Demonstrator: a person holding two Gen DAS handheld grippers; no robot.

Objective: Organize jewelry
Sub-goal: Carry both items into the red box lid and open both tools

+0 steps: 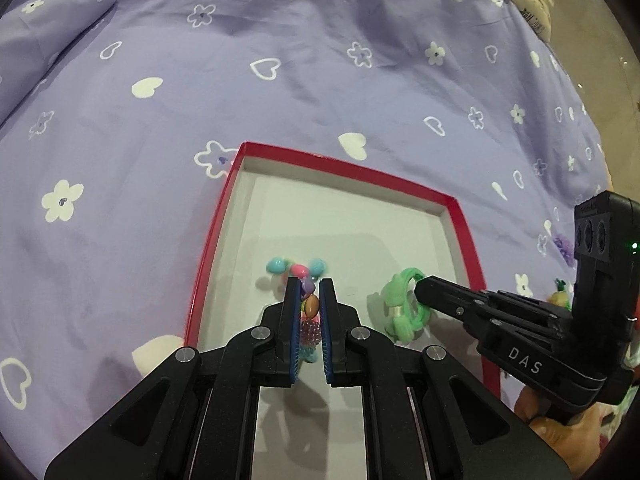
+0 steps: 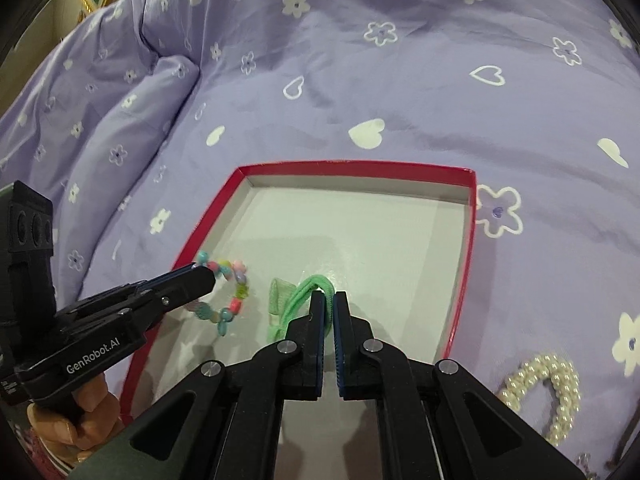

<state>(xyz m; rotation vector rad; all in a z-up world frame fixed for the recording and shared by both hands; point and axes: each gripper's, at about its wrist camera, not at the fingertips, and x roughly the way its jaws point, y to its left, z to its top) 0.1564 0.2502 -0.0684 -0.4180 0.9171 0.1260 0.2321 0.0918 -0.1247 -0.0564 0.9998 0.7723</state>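
Note:
A shallow red-rimmed box with a white inside lies on the purple bedspread. Over its near left part my left gripper is shut on a bracelet of coloured beads, whose loop hangs down onto the box floor. To the right, my right gripper is shut on a green fabric hair tie, held just above the box floor. The two grippers are side by side, a little apart.
A pearl bracelet lies on the bedspread right of the box. Small purple and yellow-green pieces lie beyond the box's right rim. A purple pillow is at the far left. A hand holds the left gripper.

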